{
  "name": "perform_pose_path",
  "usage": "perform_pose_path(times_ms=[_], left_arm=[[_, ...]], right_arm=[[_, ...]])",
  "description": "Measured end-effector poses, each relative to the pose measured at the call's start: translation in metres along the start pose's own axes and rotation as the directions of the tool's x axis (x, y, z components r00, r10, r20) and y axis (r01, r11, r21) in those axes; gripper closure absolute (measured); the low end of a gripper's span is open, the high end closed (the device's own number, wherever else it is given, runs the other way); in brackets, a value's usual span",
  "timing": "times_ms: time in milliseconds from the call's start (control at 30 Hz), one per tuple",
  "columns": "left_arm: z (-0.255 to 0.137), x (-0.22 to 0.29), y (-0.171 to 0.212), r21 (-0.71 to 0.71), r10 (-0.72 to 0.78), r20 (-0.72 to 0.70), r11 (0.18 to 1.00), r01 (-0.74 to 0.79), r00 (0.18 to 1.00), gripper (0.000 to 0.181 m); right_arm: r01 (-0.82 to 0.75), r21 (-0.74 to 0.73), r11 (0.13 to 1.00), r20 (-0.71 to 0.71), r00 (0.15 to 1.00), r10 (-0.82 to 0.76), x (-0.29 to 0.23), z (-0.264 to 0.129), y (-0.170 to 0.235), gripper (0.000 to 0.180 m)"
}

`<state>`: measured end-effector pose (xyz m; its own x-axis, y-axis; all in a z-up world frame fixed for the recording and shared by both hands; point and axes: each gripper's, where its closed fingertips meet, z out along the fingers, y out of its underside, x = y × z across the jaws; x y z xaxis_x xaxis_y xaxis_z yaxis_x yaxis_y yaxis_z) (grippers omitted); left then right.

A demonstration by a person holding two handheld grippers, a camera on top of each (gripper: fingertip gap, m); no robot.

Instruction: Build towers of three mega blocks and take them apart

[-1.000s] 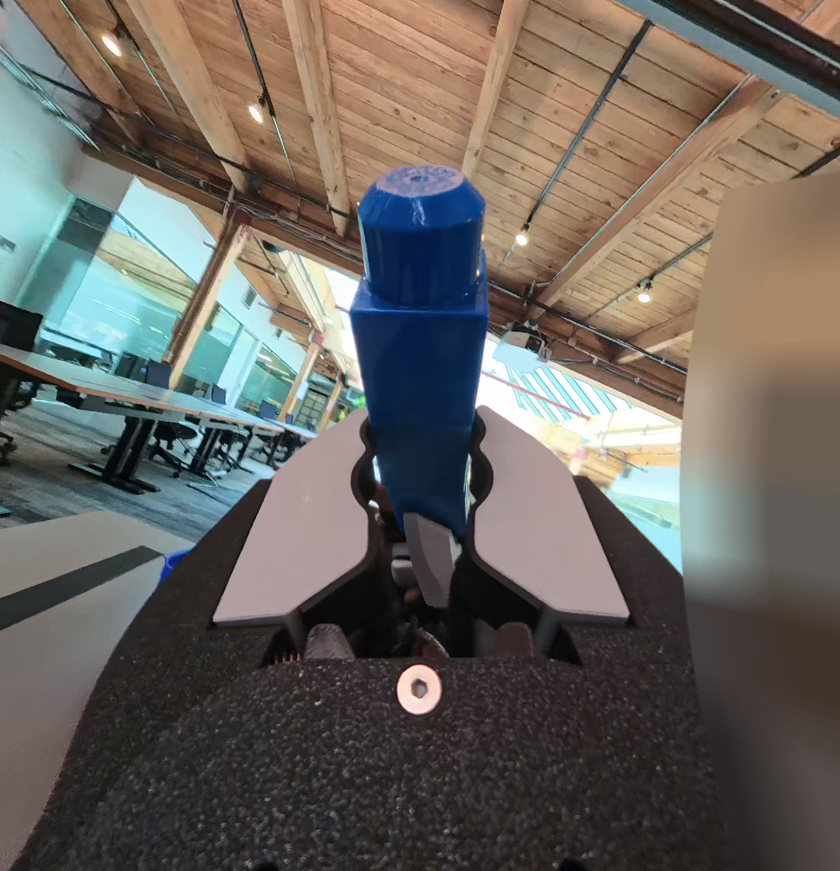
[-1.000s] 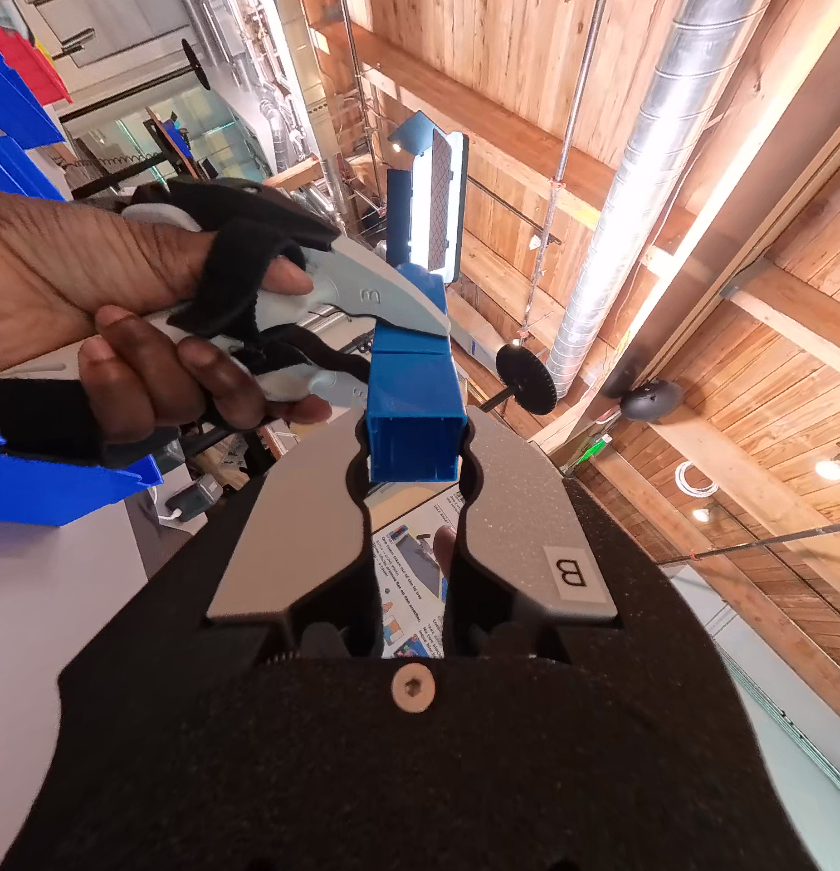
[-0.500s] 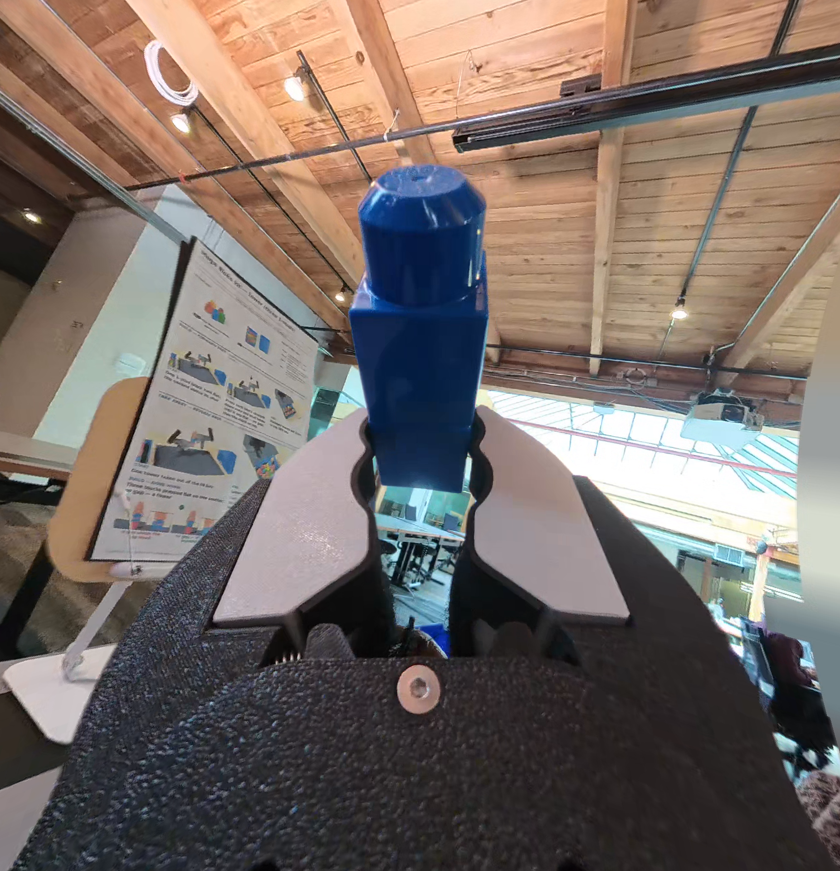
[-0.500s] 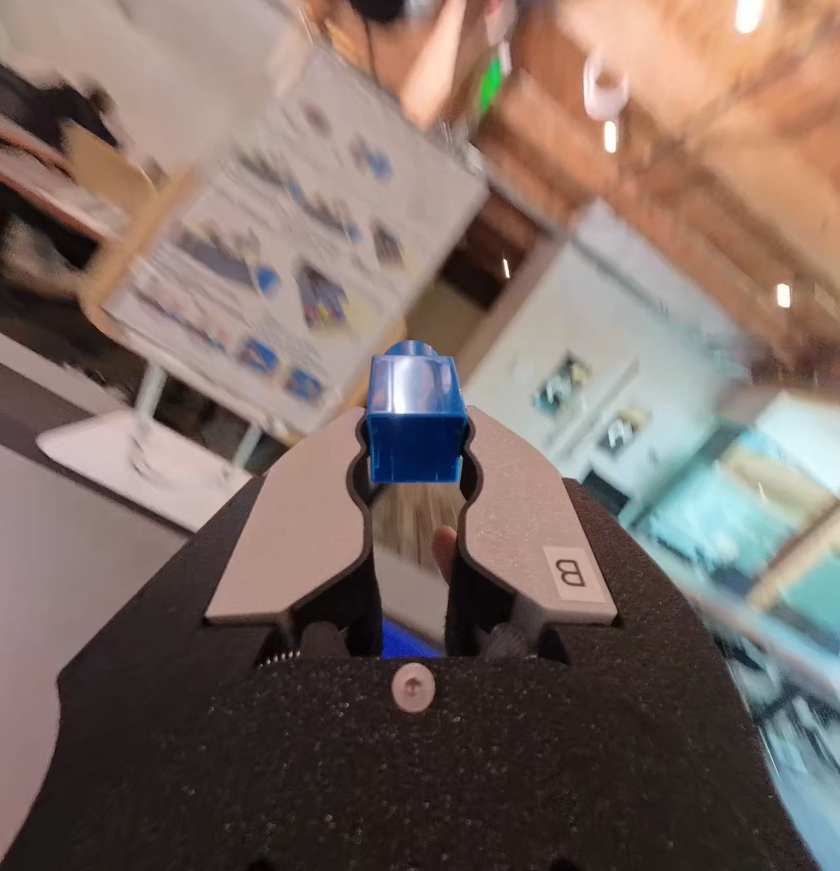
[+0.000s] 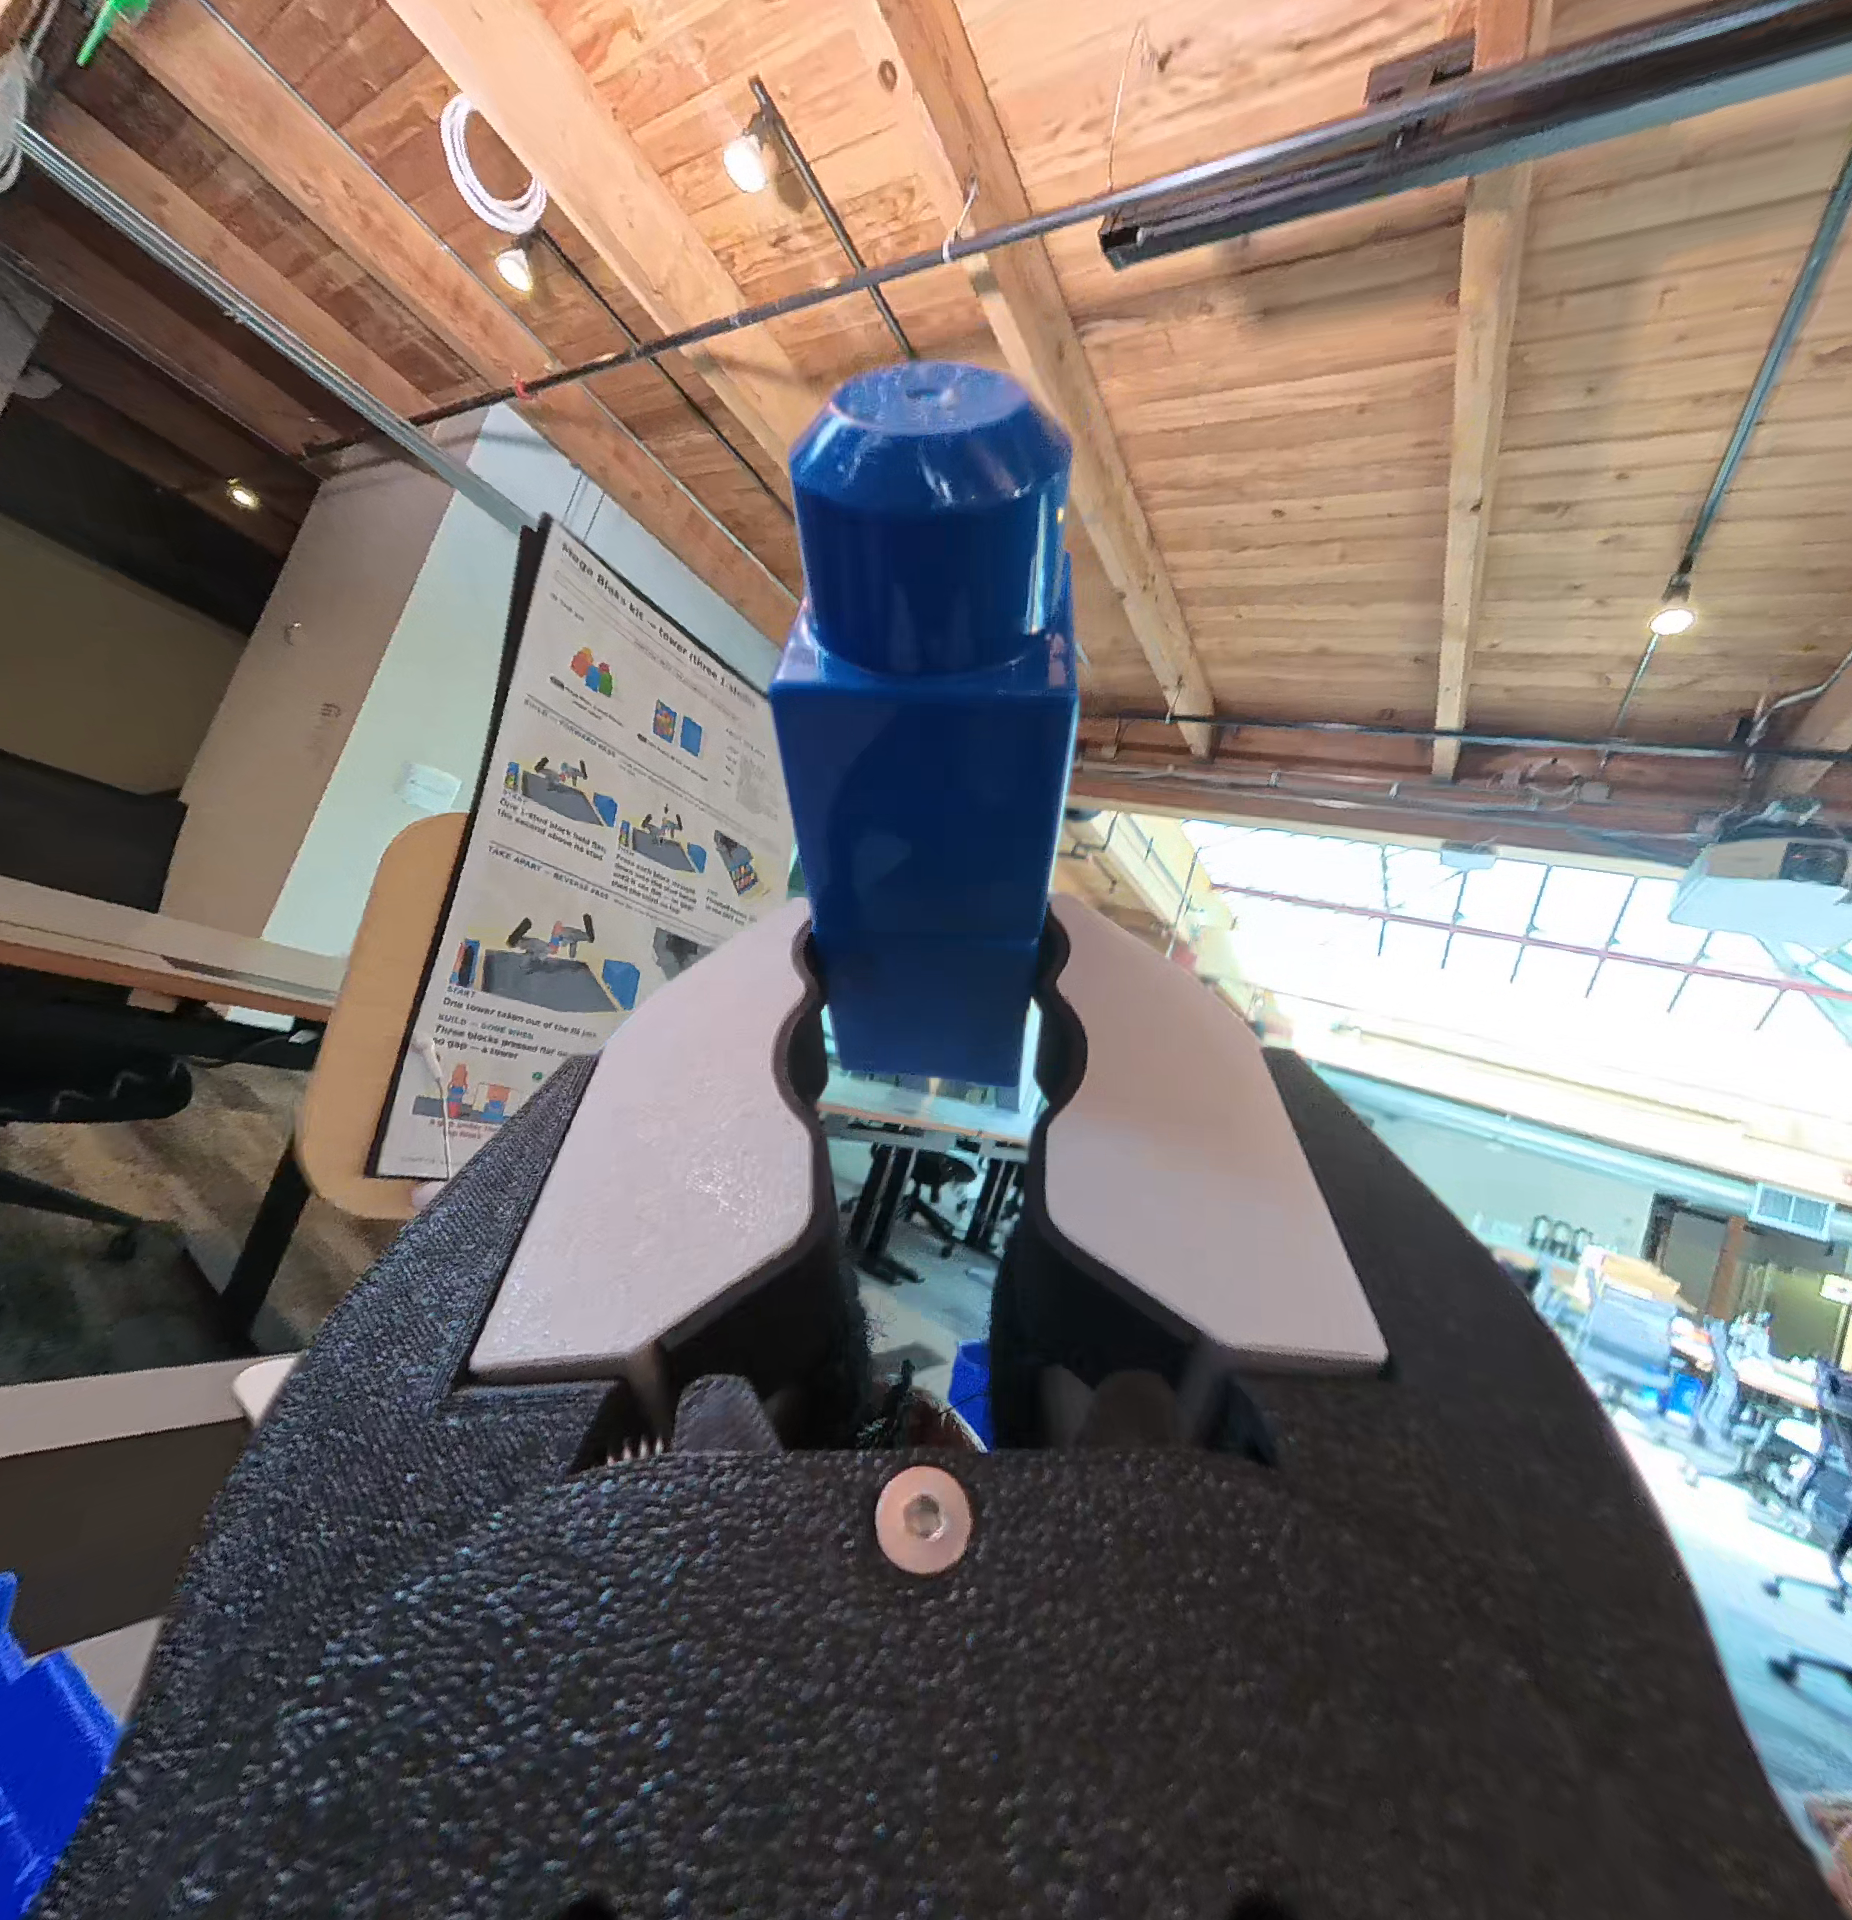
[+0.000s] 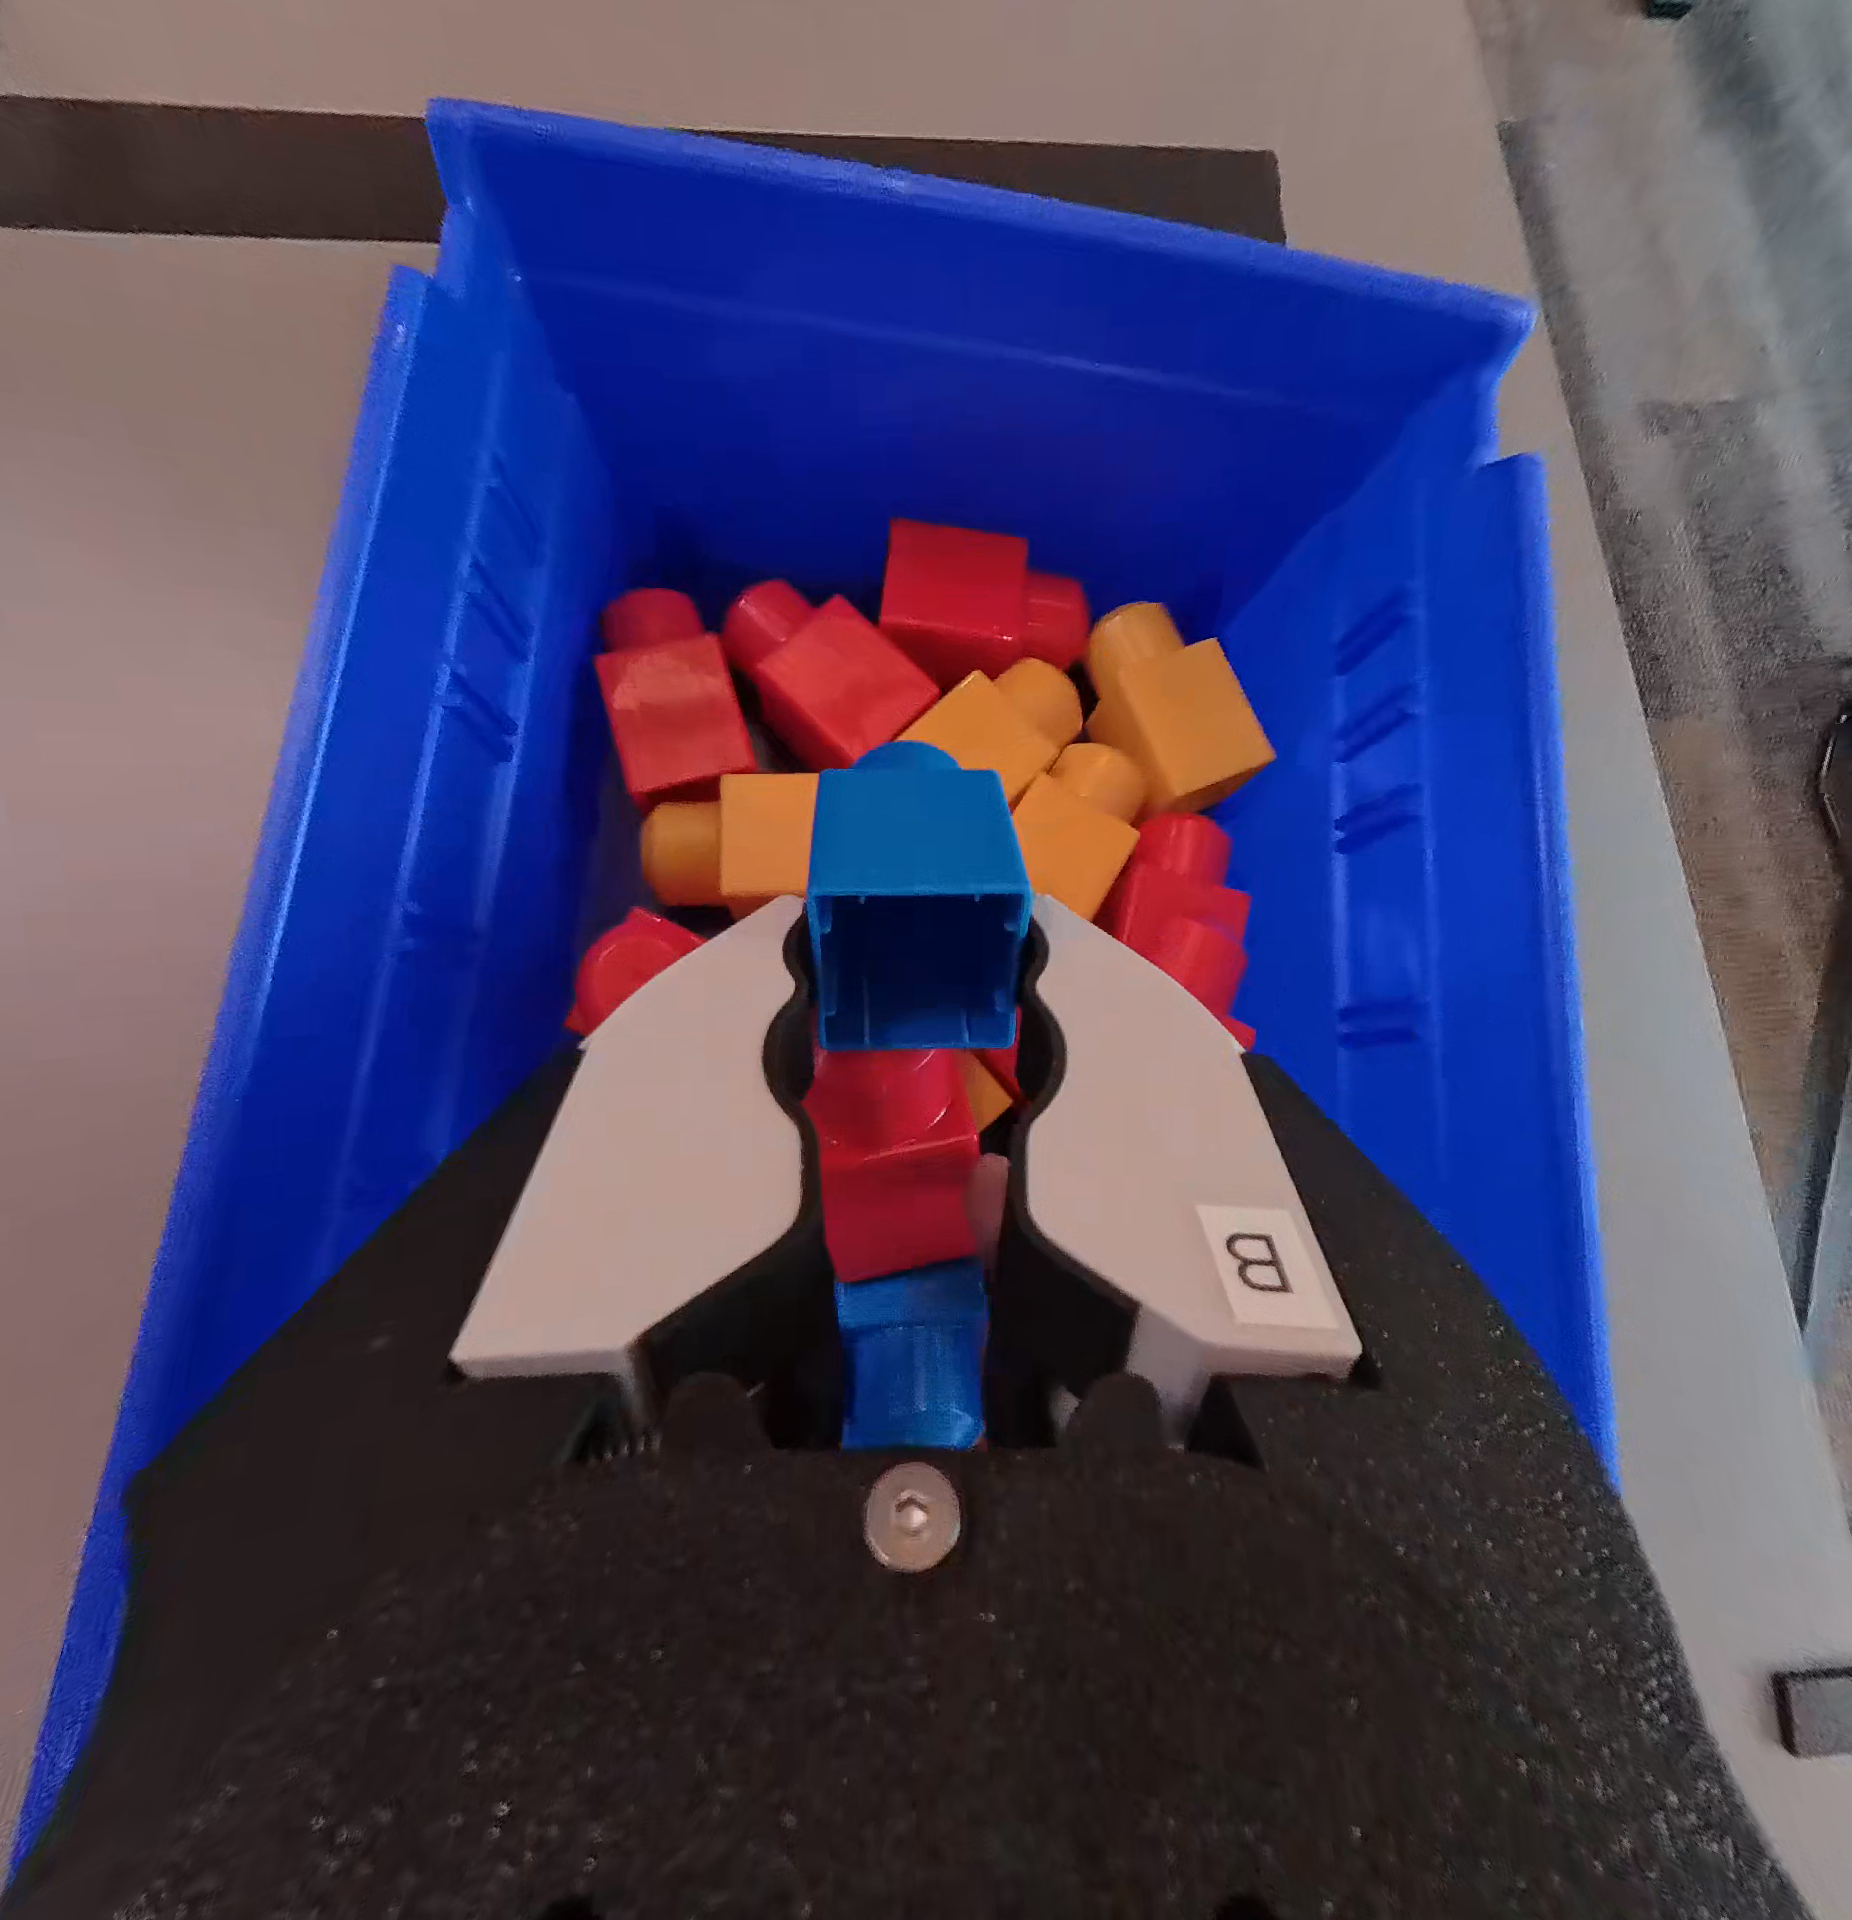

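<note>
Left tongs (image 5: 927, 997) were clamped on a dark blue block stack (image 5: 927, 790), stud pointing up toward a timber ceiling (image 5: 1317, 416), with an instruction board (image 5: 589, 883) behind. Only the right wrist view showed the blue bin (image 6: 465, 727) on the grey worktop (image 6: 153, 520), where the right tongs (image 6: 914, 977) gripped a lighter blue block (image 6: 906, 842), hollow end toward the camera, above red blocks (image 6: 839, 675) and orange blocks (image 6: 1176, 717); it appeared clear of them, though blur left that uncertain.
</note>
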<state>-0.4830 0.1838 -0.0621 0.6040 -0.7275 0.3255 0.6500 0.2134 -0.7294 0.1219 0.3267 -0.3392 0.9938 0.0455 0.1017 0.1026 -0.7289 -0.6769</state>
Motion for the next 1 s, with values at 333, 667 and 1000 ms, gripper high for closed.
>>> perform_pose_path(times_ms=[333, 667, 1000], left_arm=[[0.031, -0.007, 0.062, -0.398, 0.554, 0.114, 0.786, -0.472, 0.825, 0.144], [0.077, 0.013, 0.127, -0.543, 0.97, -0.077, 0.152, -0.826, 0.229, 0.144], [0.094, 0.046, 0.166, -0.439, 0.959, -0.243, -0.24, -0.865, -0.143, 0.144]], right_arm=[[-0.02, 0.421, 0.907, 0.003, 1.0, 0.021, -0.012, -0.077, -0.078, 0.109], [-0.164, 0.867, 0.471, 0.432, 0.718, -0.546, -0.224, -0.253, -0.147, 0.109], [-0.006, 0.896, 0.444, 0.366, 0.576, -0.73, -0.369, -0.27, -0.12, 0.126]])
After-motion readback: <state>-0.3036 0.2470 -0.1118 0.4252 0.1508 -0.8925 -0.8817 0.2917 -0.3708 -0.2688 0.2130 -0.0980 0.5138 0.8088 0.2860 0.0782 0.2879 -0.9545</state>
